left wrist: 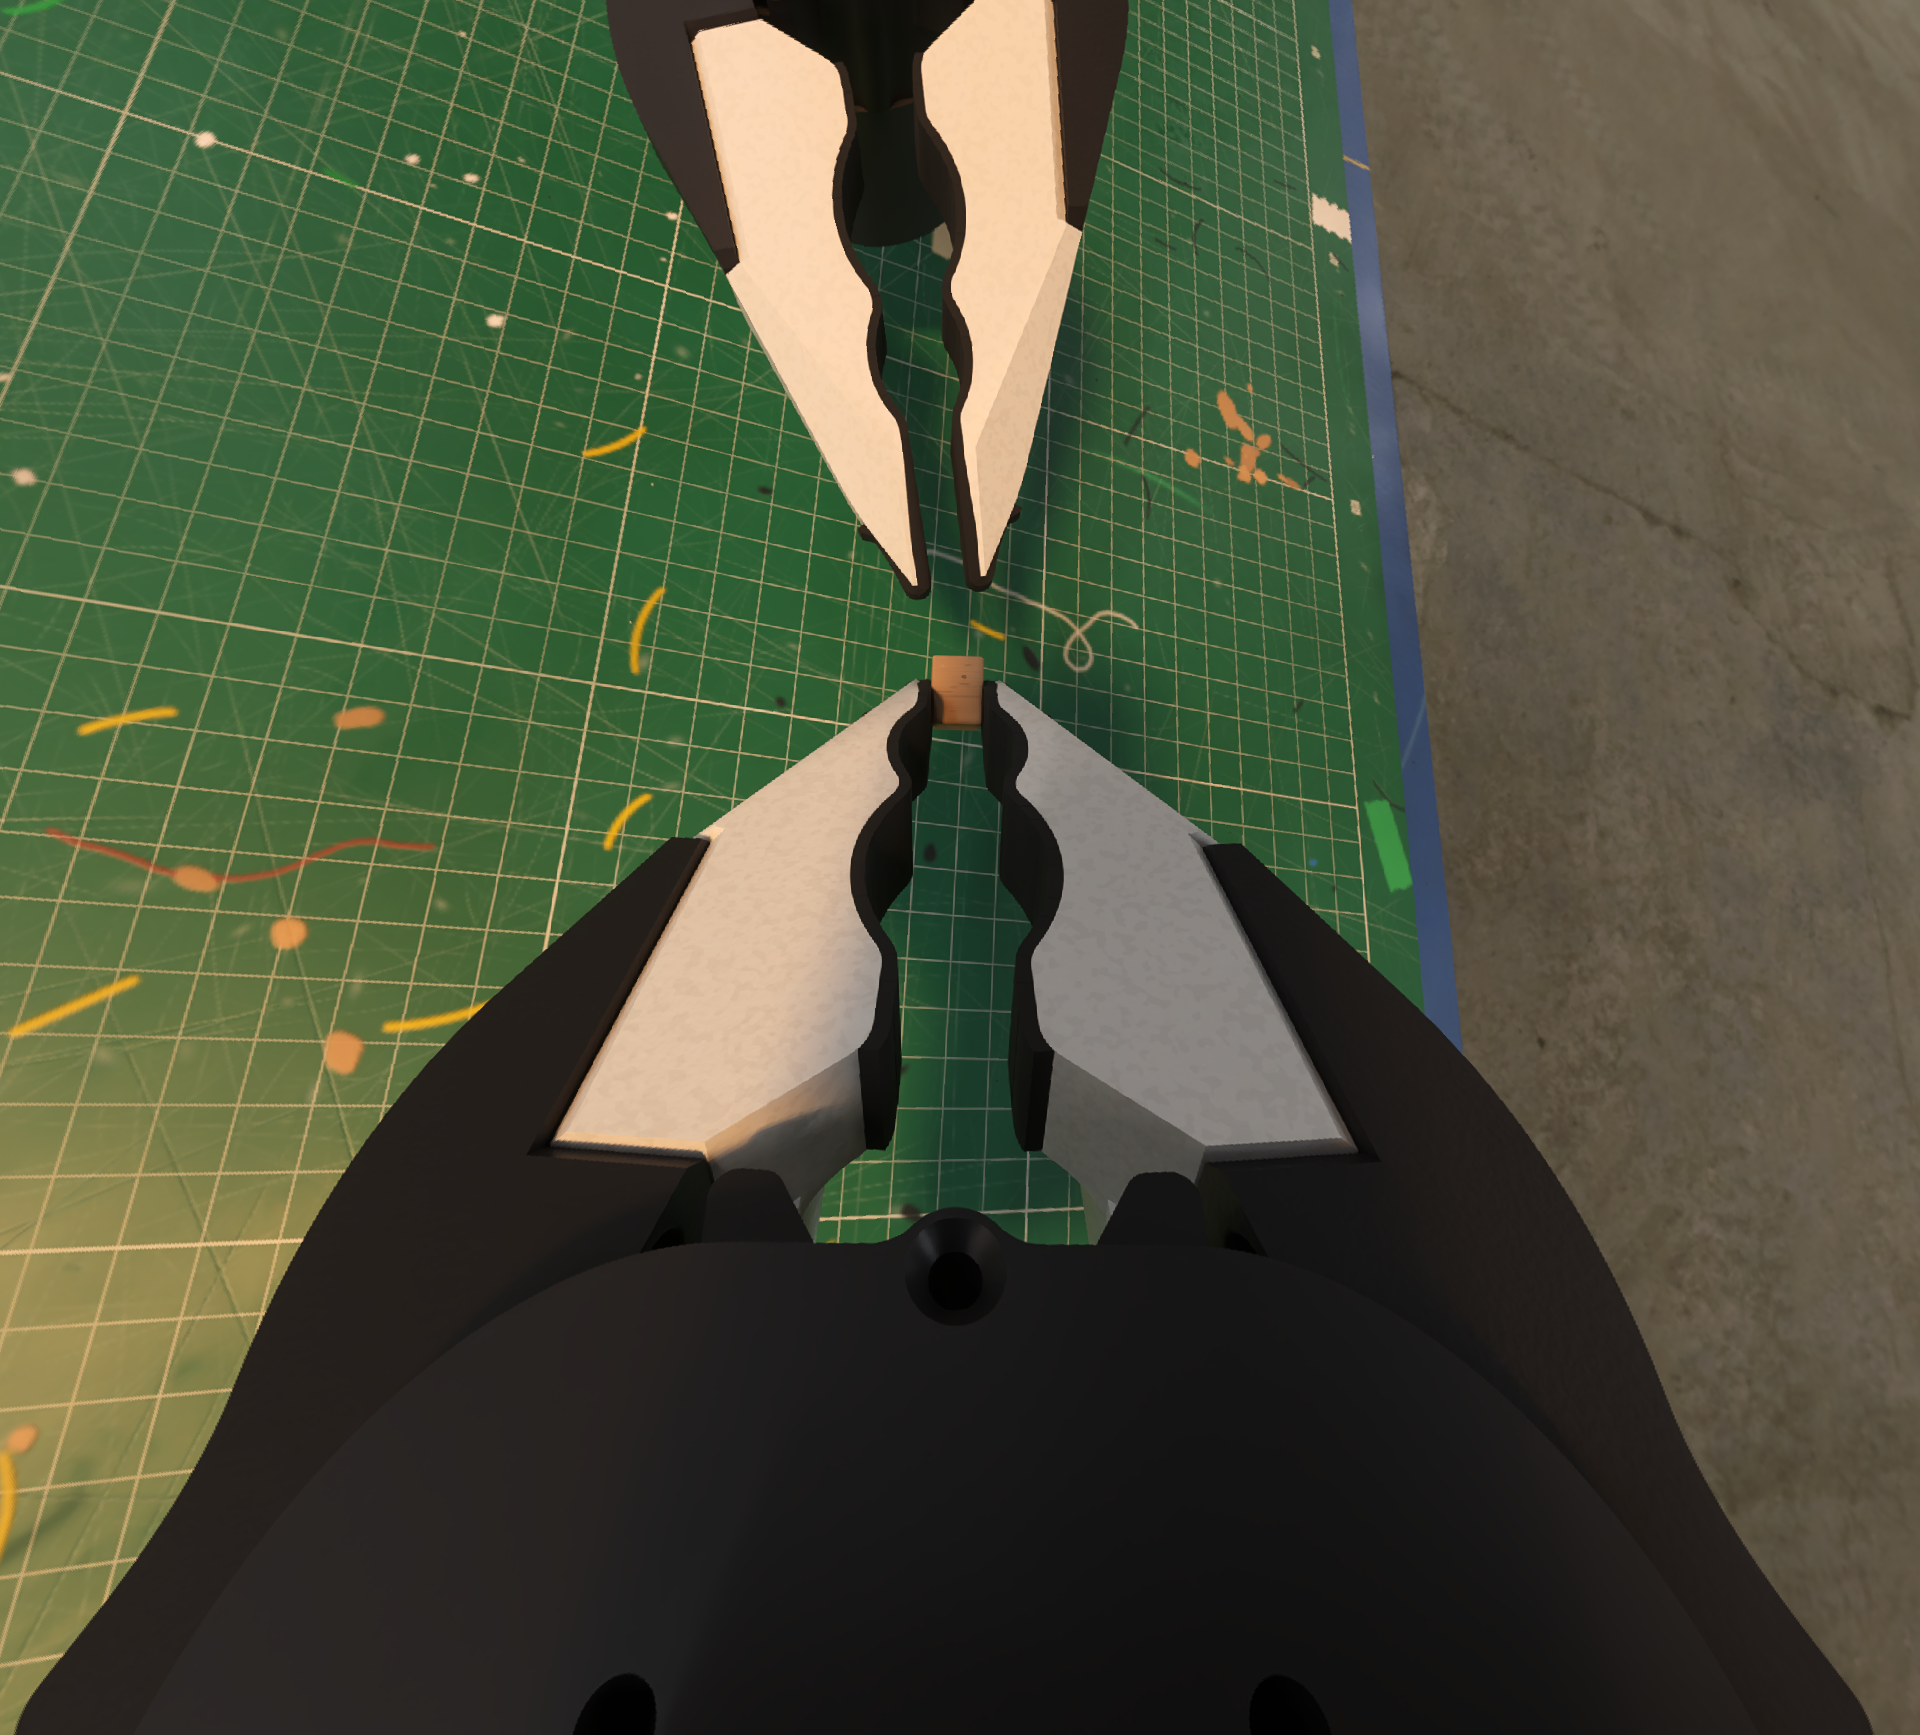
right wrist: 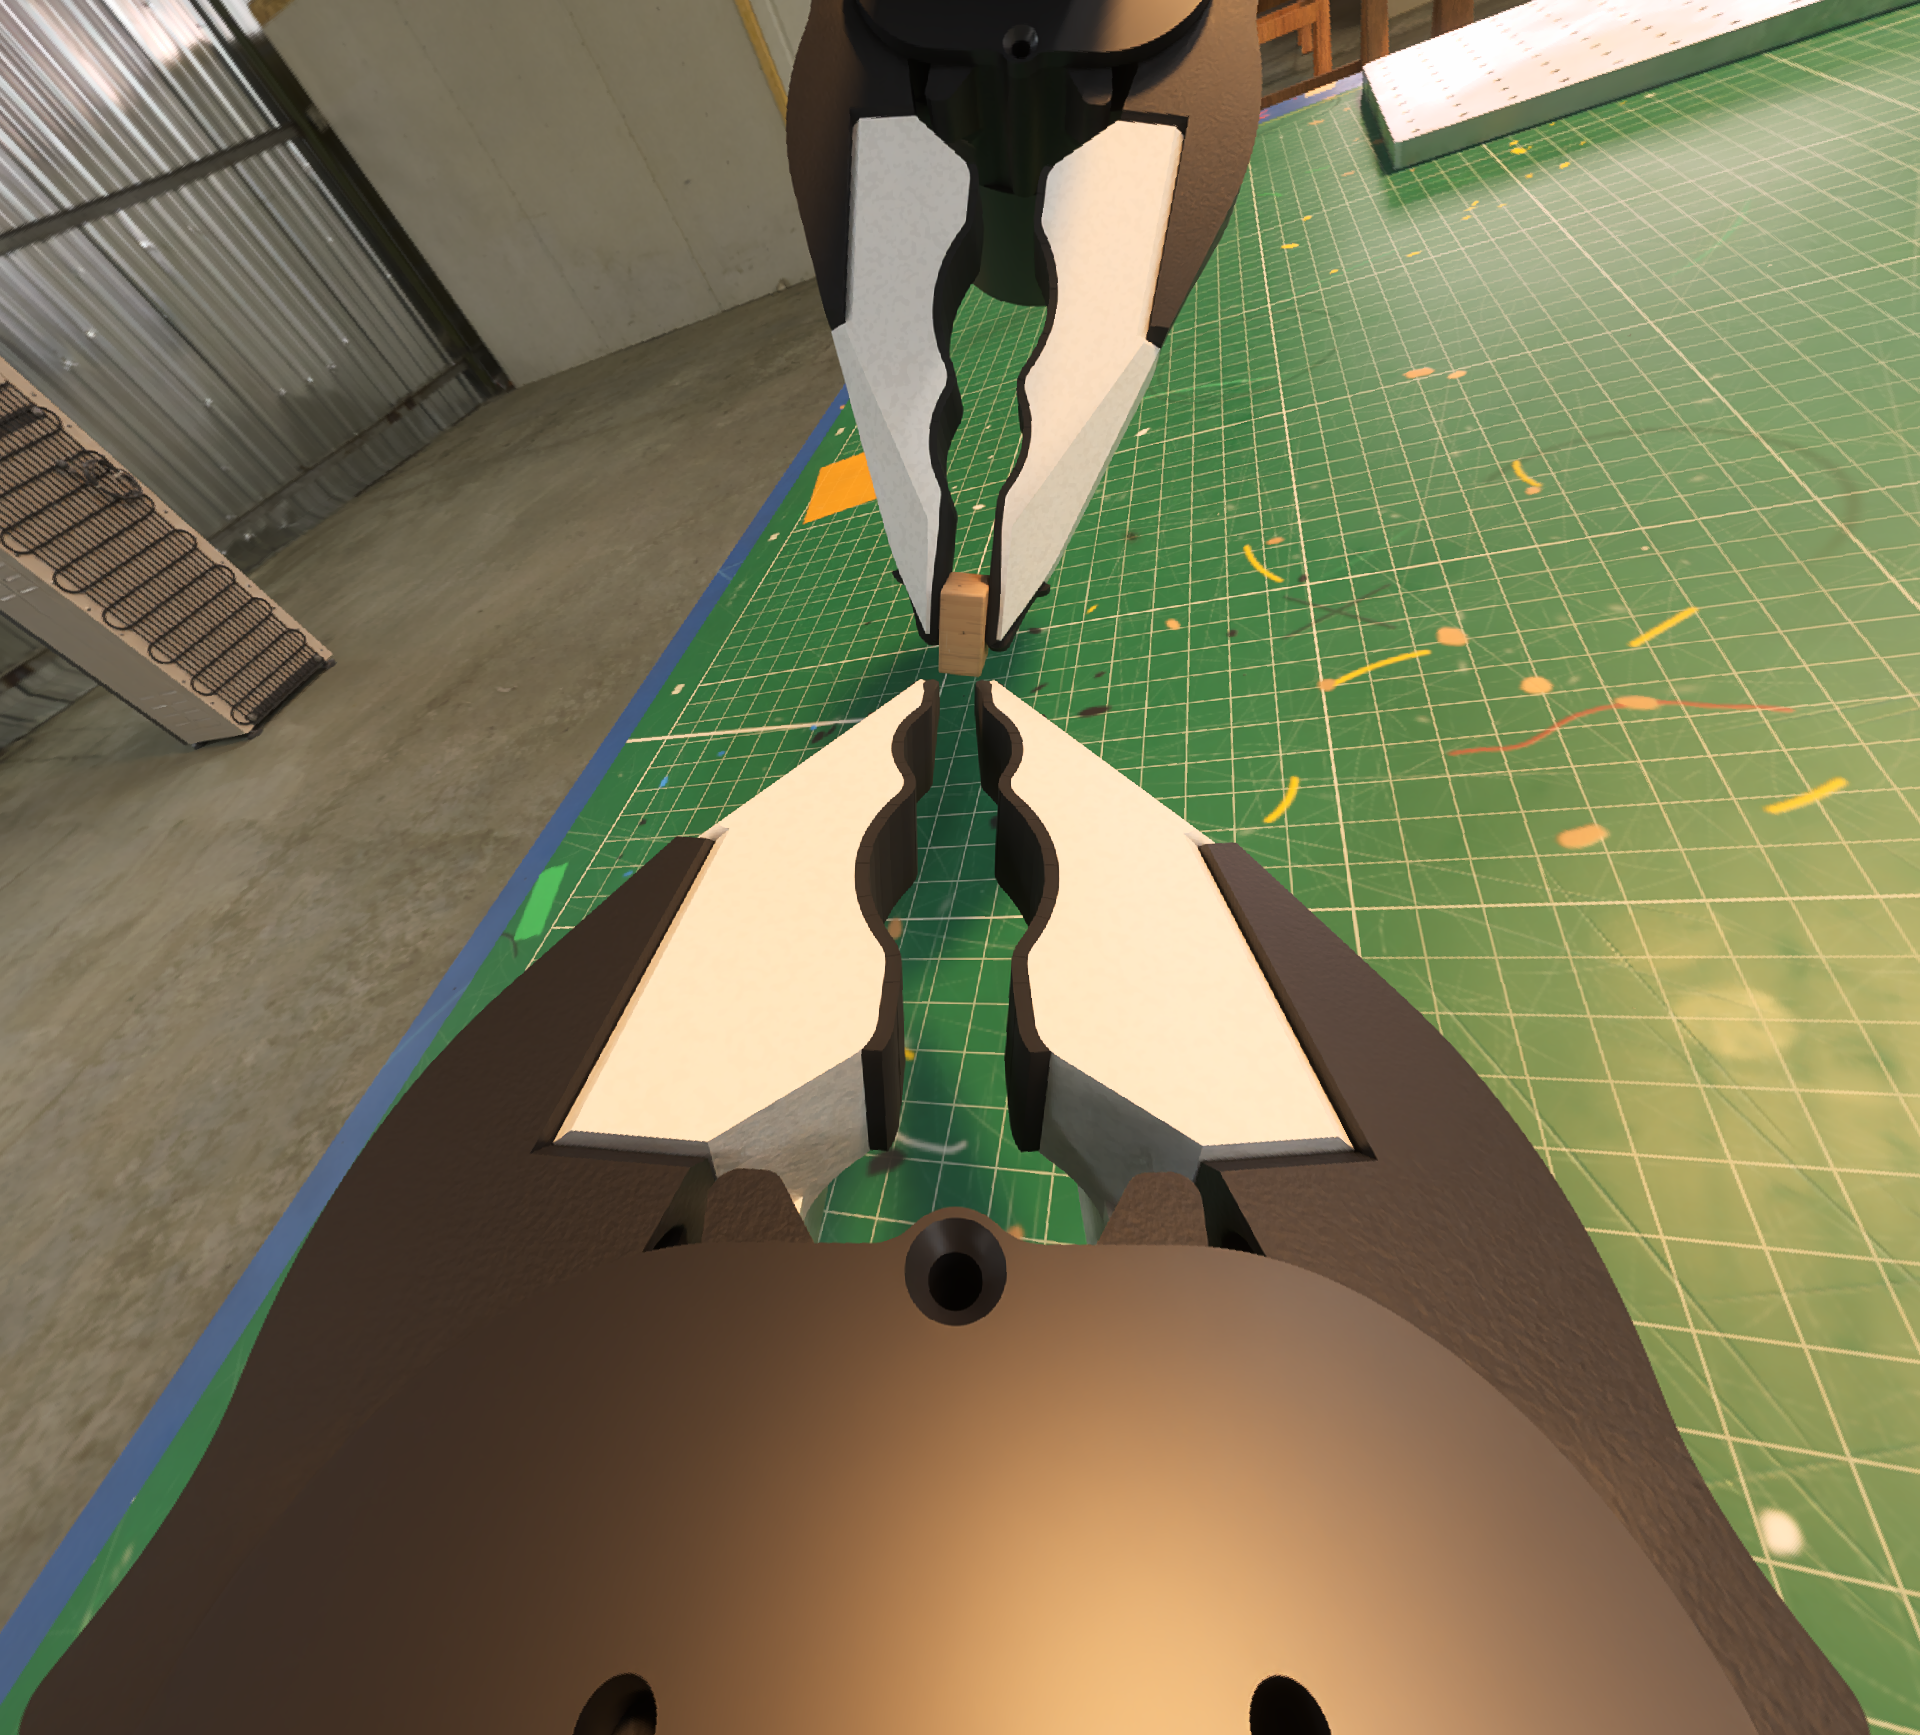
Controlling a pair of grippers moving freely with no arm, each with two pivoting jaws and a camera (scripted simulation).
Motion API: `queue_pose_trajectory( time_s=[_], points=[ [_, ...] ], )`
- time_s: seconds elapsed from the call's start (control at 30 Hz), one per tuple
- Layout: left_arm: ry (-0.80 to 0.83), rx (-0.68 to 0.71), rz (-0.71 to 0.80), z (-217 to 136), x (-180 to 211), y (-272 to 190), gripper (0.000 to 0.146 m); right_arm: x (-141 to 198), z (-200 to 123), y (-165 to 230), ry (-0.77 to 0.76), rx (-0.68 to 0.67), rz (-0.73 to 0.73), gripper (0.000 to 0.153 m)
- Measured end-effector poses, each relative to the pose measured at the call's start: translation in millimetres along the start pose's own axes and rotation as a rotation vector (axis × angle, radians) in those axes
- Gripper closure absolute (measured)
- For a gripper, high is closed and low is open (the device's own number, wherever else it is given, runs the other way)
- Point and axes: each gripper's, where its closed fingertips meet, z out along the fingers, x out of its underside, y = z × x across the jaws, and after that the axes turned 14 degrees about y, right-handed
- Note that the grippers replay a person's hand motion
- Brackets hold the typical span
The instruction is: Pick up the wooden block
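Wooden block (left wrist: pixel 957 693), squat, pinched by left tool (left wrist: pixel 957 698)

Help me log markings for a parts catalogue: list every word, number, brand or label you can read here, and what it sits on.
None can be read.
The green mat carries only grid lines and paint streaks.
The wooden block shows bare wood.
The white board at the far end of the mat shows only tiny dots, too small to read as text.
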Motion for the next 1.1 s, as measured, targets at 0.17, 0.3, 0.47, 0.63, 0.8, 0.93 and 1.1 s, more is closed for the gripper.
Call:
queue_pose_trajectory(
  time_s=[0.17,0.3,0.47,0.63,0.8,0.93,1.1],
  points=[
    [0.025,0.007,0.000,-1,0,-1,0.137,-1,0,0,-0.009,0.001,0.000,0.146],
    [0.034,0.016,-0.002,-2,-2,-1,0.137,-4,-1,1,-0.034,-0.004,0.004,0.146],
    [0.019,0.028,-0.013,-6,-7,-2,0.137,-9,-4,2,-0.079,0.002,0.006,0.146],
    [-0.030,0.033,-0.030,-9,-13,-3,0.137,-13,-7,2,-0.123,0.012,0.015,0.146],
    [-0.152,0.047,-0.066,-13,-20,-2,0.137,-18,-12,2,-0.177,0.004,0.037,0.146],
    [-0.286,0.069,-0.086,-19,-26,-3,0.137,-26,-17,3,-0.254,-0.025,0.061,0.146],
    [-0.464,0.082,-0.099,-29,-36,-4,0.137,-38,-24,6,-0.376,-0.068,0.105,0.146]
  ],
)
